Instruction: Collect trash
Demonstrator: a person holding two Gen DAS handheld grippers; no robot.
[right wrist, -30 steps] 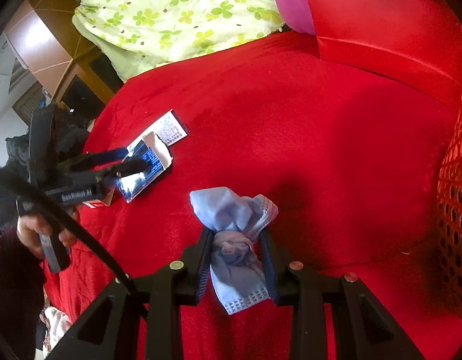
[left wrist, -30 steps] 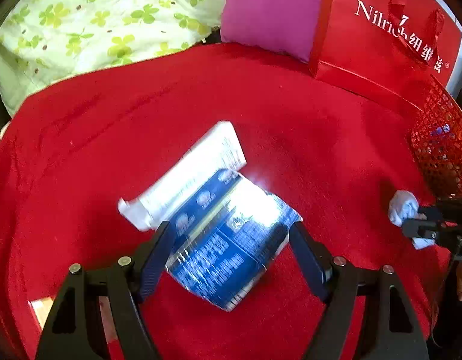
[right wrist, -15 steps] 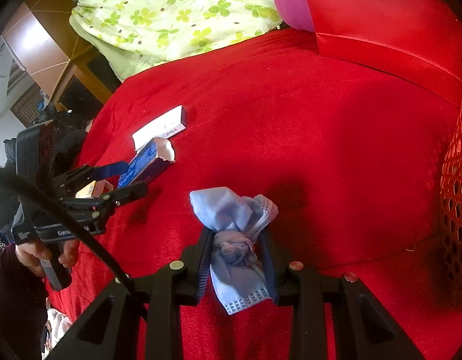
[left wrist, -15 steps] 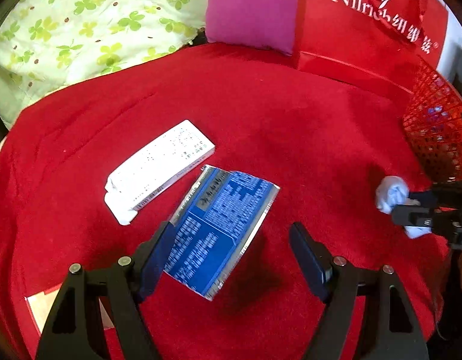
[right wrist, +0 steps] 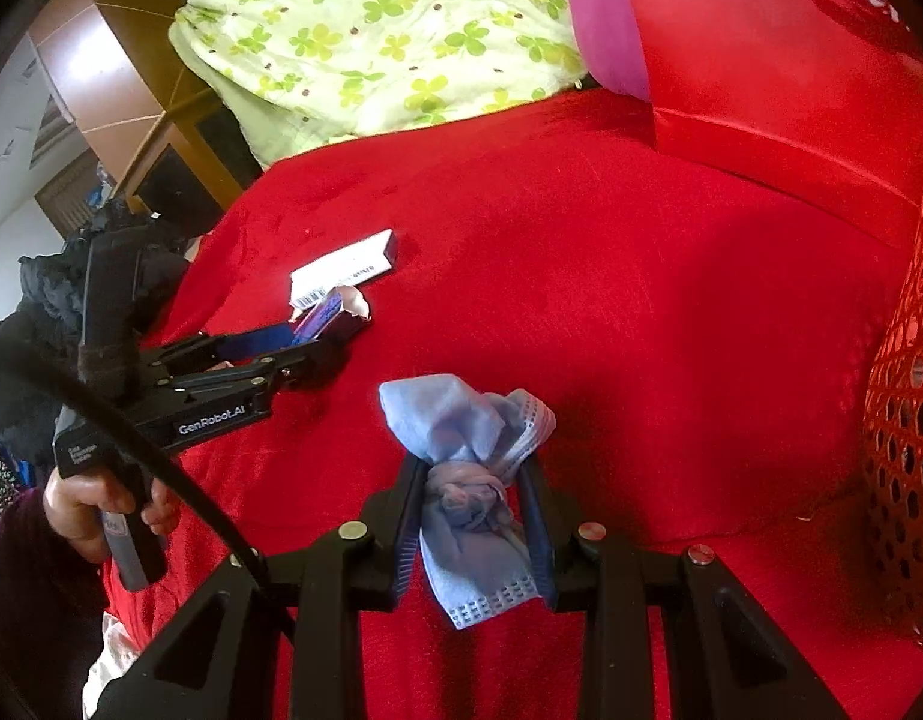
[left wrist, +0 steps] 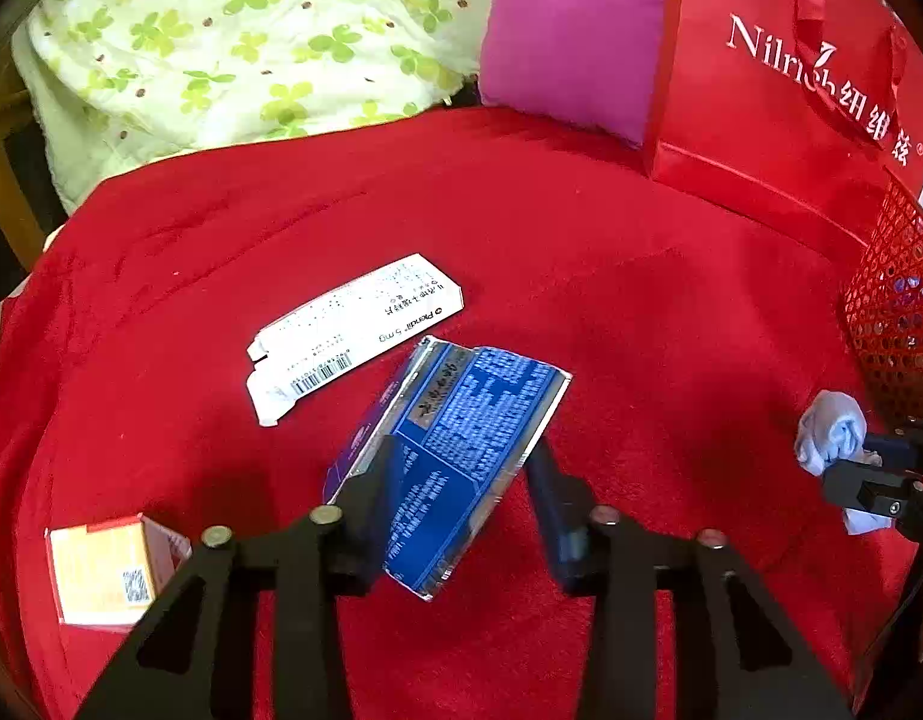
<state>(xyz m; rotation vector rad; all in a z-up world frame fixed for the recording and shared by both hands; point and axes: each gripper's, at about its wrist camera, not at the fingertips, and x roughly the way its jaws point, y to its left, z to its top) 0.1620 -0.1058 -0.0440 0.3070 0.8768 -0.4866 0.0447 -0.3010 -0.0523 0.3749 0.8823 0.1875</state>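
Grippers (left wrist: 455, 480) (right wrist: 470, 510) clamped: left on blue packet (left wrist: 455, 468), right on crumpled mask (right wrist: 467, 480).

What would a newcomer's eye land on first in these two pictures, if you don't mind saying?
Probably the shiny blue carton tilted between the left tongs, lifted above the red blanket with a white medicine box lying just behind it. Next, the crumpled blue face mask pinched in the right tongs, close to the red mesh basket at the right edge.
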